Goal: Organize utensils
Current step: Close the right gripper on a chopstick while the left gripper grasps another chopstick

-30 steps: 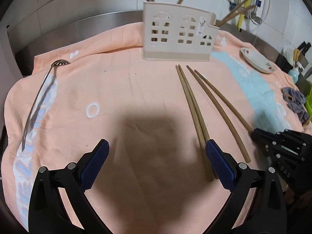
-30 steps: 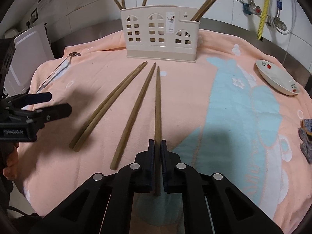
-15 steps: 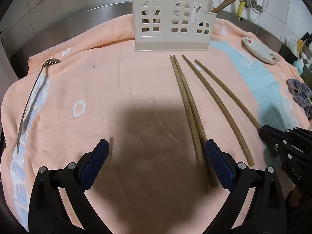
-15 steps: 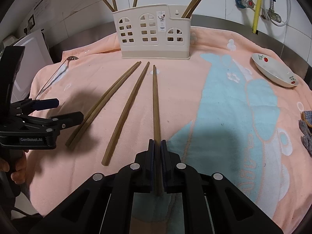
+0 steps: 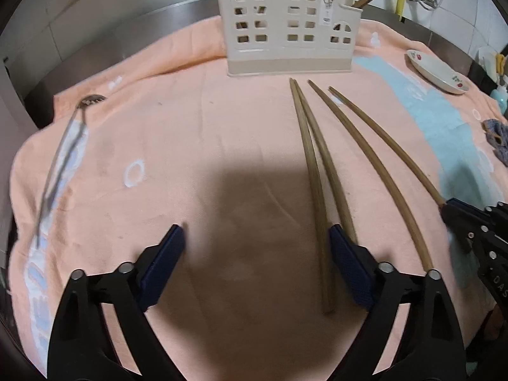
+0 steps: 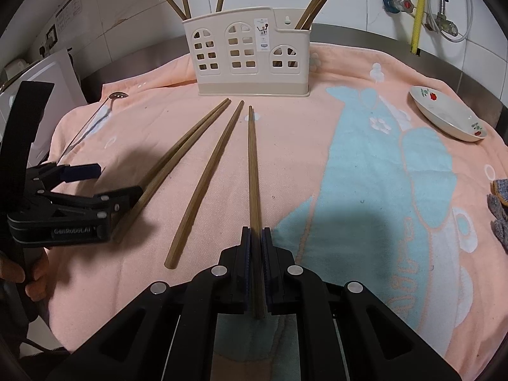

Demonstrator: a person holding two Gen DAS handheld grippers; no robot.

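On steel counter (image 6: 397, 43), peach towel (image 6: 317, 165).

Chopsticks standing in the holder (image 6: 252, 55) were cut off by the top edge. The spoon (image 5: 62, 162) appeared motion-blurred. The grey cloth (image 6: 500, 209) was cropped at the right edge.
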